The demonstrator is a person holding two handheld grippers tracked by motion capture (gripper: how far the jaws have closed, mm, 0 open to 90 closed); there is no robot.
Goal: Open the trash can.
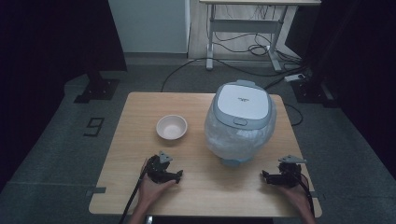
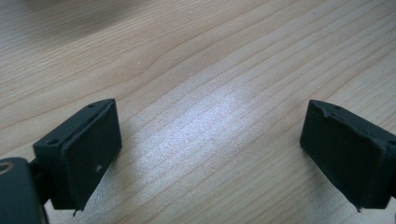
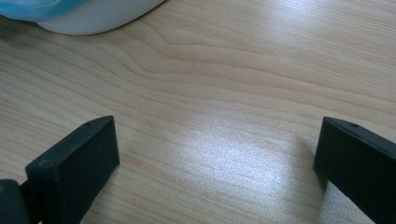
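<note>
At the bottom of the high view we see the left gripper (image 1: 164, 171) in the lower left and the right gripper (image 1: 280, 176) in the lower right, each held in a hand low over the wooden tabletop (image 1: 135, 140) near its front edge, well apart from each other. In both gripper views the black jaws stand wide apart with nothing but bare wood grain between them, so neither has hold of anything. Farther up, left of centre, we find a small pale bowl (image 1: 171, 127) standing upright, a little above the left gripper with open wood between them. To its right, in the middle of the frame, sits the large rice cooker (image 1: 240, 119) with its white lid shut and clear plastic wrapped round its body; its pale base shows in the upper left of the right gripper view (image 3: 93, 18). Beyond the tabletop, at the top of the frame, lie dark floor, cables (image 1: 243, 46) and the legs of a desk (image 1: 210, 42).
</note>
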